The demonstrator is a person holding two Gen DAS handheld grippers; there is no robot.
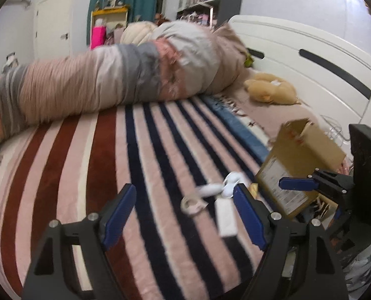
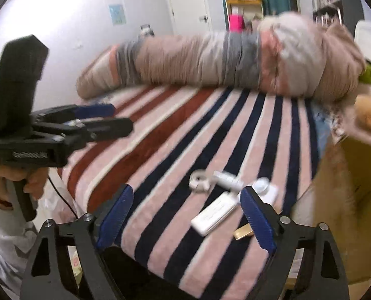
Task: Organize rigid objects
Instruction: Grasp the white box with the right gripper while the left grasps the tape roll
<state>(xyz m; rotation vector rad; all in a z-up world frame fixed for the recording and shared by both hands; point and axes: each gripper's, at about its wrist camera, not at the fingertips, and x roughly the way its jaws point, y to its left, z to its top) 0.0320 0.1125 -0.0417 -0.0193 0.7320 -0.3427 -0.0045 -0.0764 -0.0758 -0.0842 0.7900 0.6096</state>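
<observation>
We hover both grippers, left (image 1: 185, 212) and right (image 2: 186, 215), wide open and empty, near the bed's (image 2: 160, 155) edge; next, grasp the white case (image 2: 214, 215) for the cardboard box (image 1: 302, 160).

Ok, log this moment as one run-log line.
left tool: open, empty | right tool: open, empty | white flat case, tape ring: on striped blanket | cardboard box: at bed edge
</observation>
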